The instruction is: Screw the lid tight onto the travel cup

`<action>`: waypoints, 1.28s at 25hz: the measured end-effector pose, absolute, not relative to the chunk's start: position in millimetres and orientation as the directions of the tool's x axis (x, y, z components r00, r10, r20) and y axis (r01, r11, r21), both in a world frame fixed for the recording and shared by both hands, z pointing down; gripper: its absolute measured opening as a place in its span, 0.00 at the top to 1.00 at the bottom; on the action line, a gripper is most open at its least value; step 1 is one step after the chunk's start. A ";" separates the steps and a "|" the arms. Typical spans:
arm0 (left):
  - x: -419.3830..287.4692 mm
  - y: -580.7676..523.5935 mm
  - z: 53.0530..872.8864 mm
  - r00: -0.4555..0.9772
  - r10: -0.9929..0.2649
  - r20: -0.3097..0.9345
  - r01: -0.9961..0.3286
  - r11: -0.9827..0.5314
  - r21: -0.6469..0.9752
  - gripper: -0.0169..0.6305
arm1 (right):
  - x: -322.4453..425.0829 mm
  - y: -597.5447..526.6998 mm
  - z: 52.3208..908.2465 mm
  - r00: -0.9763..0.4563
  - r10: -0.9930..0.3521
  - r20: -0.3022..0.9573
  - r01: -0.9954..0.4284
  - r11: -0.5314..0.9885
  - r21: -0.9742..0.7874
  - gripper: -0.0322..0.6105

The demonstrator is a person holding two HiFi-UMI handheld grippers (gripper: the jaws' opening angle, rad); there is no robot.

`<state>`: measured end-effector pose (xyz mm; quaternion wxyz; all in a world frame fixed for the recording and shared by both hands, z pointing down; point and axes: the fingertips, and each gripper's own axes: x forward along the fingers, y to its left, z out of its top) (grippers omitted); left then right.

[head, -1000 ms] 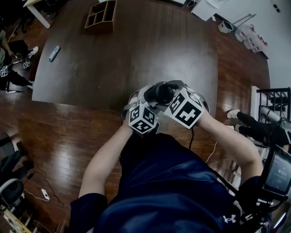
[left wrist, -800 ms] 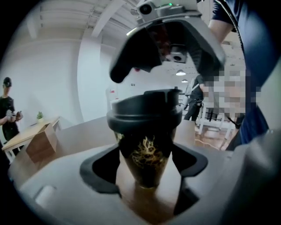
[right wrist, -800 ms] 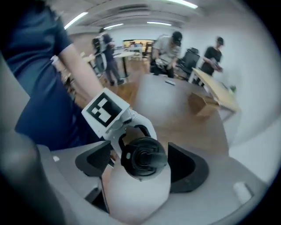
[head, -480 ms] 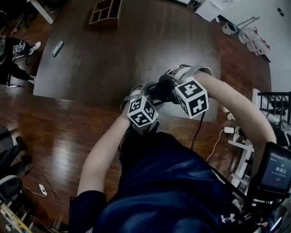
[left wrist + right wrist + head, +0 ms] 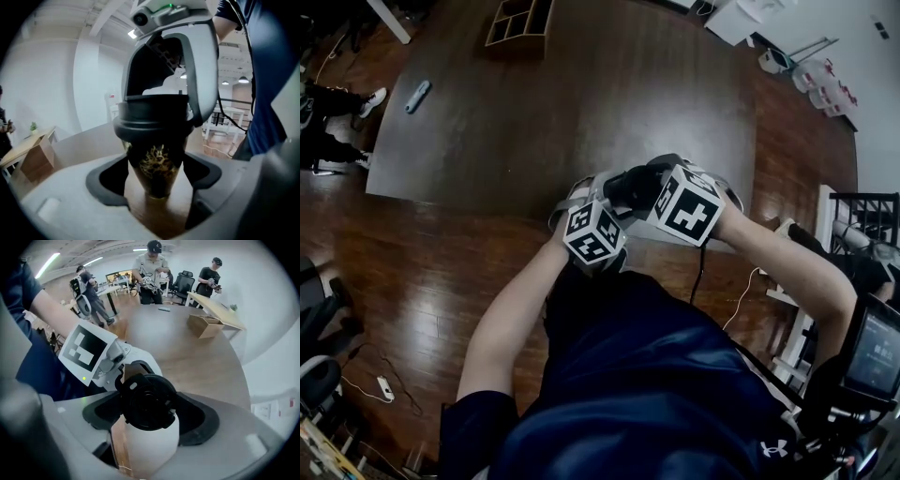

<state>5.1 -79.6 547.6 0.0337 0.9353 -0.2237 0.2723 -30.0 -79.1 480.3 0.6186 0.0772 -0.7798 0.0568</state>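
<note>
Here, the left gripper [image 5: 155,177] is gripping the travel cup [image 5: 157,166] by its dark, gold-patterned body. Its jaws are standing wide, with a pad pressing on each side. The cup is standing upright at the near edge of the tabletop [image 5: 581,112], with its base apparently resting on the wood. The right gripper [image 5: 147,417] is reaching down over the black lid [image 5: 149,401], which is sitting on the cup's mouth. Its jaws are closing around the lid, and the pads seem to be touching the rim, though the wide-angle view is making that hard to judge. A wooden organiser [image 5: 520,21] is sitting at the far edge, well apart.
</note>
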 end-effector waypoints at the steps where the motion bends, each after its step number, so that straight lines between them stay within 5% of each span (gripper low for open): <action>1: 5.0 -80.2 547.6 0.754 -0.397 0.524 -0.433 -0.899 -0.057 0.41 | -31.2 -76.4 478.7 -0.244 -0.019 0.970 -0.113 0.994 -0.008 0.37; 5: 3.8 -84.9 548.1 0.758 -0.385 0.526 -0.422 -0.905 -0.055 0.41 | -20.0 -75.1 477.2 -0.205 0.020 0.979 0.528 0.844 0.094 0.33; 9: 4.1 -87.6 547.5 0.756 -0.380 0.533 -0.419 -0.906 -0.051 0.41 | -12.9 -80.2 487.4 -0.144 0.025 0.989 0.644 0.761 0.075 0.34; 12: 3.4 -87.4 548.6 0.756 -0.379 0.534 -0.422 -0.906 -0.045 0.41 | -16.4 -79.0 486.6 -0.159 0.045 0.986 0.559 0.827 0.052 0.35; 18: 0.6 -88.2 552.6 0.751 -0.382 0.539 -0.424 -0.904 -0.049 0.40 | -21.0 -83.9 488.6 -0.208 -0.024 0.978 0.167 0.984 0.060 0.35; 24: -23.8 -82.5 543.3 0.736 -0.419 0.533 -0.522 -0.851 0.052 0.37 | -11.4 -97.1 450.9 -0.491 -0.117 0.864 -0.159 0.986 0.043 0.35; 28: -52.7 -78.0 500.5 0.738 -0.501 0.452 -0.645 -0.721 0.253 0.40 | 7.2 -109.2 400.3 -0.751 -0.254 0.610 -0.455 0.868 -0.199 0.59; 32: -59.4 -75.6 431.9 0.731 -0.610 0.306 -0.682 -0.673 0.288 0.65 | 20.7 -106.5 371.9 -0.845 -0.389 0.367 -0.523 0.745 -0.414 0.75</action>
